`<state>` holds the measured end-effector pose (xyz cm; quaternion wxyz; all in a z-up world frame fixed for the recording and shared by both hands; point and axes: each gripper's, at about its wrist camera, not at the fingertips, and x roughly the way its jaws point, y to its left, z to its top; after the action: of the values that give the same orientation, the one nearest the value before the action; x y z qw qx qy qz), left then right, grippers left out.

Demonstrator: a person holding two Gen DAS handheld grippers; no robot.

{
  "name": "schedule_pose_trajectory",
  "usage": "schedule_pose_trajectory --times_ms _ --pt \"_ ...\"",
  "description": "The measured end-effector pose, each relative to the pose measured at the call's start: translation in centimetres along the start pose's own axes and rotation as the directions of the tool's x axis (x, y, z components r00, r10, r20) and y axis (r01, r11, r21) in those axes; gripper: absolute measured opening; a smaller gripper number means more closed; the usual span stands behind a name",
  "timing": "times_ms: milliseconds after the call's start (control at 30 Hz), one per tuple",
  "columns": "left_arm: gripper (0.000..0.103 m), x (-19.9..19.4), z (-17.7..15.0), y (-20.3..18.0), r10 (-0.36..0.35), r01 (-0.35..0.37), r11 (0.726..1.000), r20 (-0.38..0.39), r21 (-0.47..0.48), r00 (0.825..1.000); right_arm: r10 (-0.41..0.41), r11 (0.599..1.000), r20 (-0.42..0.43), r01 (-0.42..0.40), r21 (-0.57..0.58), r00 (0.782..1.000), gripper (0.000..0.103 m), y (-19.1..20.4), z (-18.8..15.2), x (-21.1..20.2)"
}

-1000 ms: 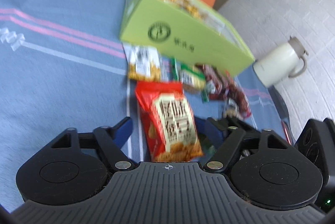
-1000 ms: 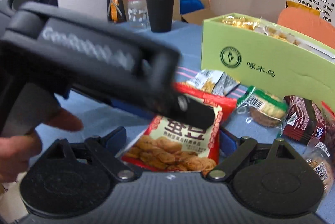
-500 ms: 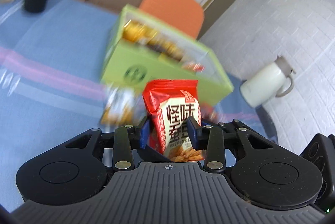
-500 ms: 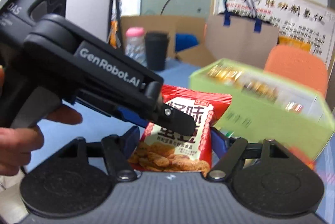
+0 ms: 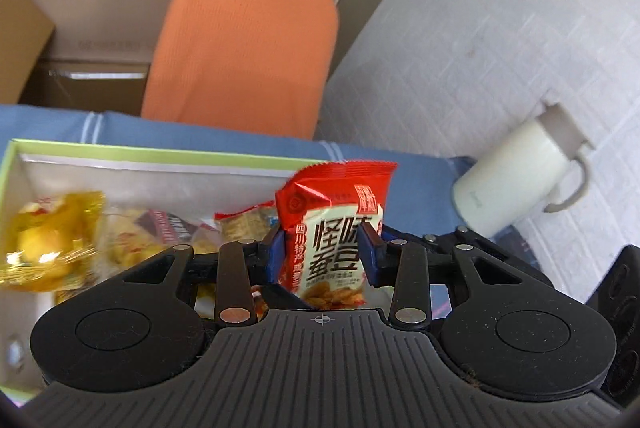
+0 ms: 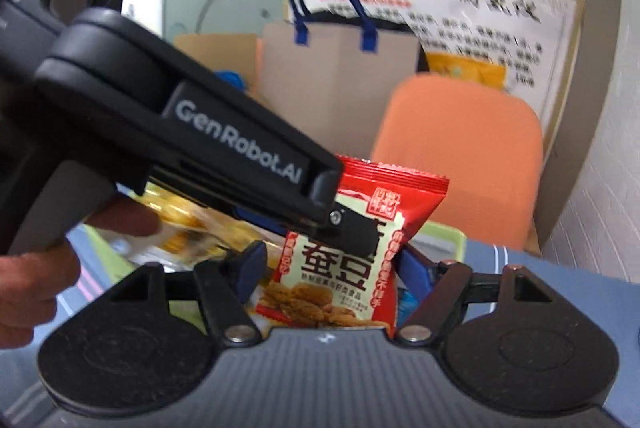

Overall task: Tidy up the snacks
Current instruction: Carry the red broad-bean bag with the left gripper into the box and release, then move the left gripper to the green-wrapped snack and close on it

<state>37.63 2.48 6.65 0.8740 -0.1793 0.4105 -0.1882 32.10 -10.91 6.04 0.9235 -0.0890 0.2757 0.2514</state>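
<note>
**Packet held over the box, release to come**

While the red packet [image 5: 334, 228] hangs above the green box [image 5: 160, 158], the step in hand is the carry-and-drop part of sorting the snacks. The left claw [image 5: 322, 252] pinches the packet across its middle, blue pads pressed on both sides, and holds it upright over the right end of the box, where yellow sweets [image 5: 52, 240] and other wrapped snacks already lie. Seen from the right wrist, the right claw [image 6: 328, 270] stands half spread around the packet's lower part; whether its pads press the wrapper I cannot tell. A hand [image 6: 36, 284] grips the left tool at the near left.

Next, I judge, the packet needs lowering into a free spot inside the box wall, then the left claw must spread to let it drop. An early release near the rim could tip it back onto the blue worktop [image 5: 416, 180].
</note>
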Motion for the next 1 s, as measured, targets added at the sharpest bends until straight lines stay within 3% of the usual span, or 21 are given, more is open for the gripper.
schedule_pose_trajectory --times_ms 33,100,200,400,600,767,867,1000 --pt "0.019 0.8 0.2 0.1 0.007 -0.007 1.0 -0.005 0.002 1.0 -0.006 1.0 -0.005 0.006 0.009 1.0 0.079 -0.6 -0.2 0.5" --pt "0.037 0.9 0.1 0.3 0.015 -0.015 1.0 0.014 0.012 1.0 -0.035 0.999 0.029 0.035 0.016 0.999 0.09 -1.4 -0.5 0.7" --pt "0.057 -1.8 -0.6 0.5 0.031 -0.034 0.999 0.109 0.019 0.994 -0.074 0.996 0.116 0.068 0.05 0.99 0.093 -2.1 -1.3 -1.8" --pt "0.067 -8.7 -4.4 0.7 -0.005 -0.001 1.0 0.21 0.026 0.978 -0.085 0.989 0.168 0.062 0.134 0.982 0.093 -2.7 -4.5 -6.9" --pt "0.073 -13.6 -11.2 0.8 -0.02 0.015 1.0 0.233 0.023 0.972 -0.036 0.984 0.126 0.013 0.179 0.991 0.093 0.3 -8.9 -10.8" --pt "0.075 -13.8 -17.8 1.7 0.053 -0.049 0.998 0.158 -0.025 0.986 0.008 0.974 0.028 -0.014 0.226 1.0 0.093 4.2 -13.3 -12.3" --pt "0.069 -13.4 -20.4 2.8 0.079 -0.072 0.995 0.097 -0.067 0.992 0.023 0.972 -0.019 -0.018 0.234 1.0 0.093 6.4 -15.2 -13.1" --pt "0.056 -12.6 -21.1 3.7 0.028 -0.024 0.993 0.035 -0.118 0.999 0.149 0.974 -0.037 -0.14 0.178 0.988 0.093 10.2 -15.3 -13.5"
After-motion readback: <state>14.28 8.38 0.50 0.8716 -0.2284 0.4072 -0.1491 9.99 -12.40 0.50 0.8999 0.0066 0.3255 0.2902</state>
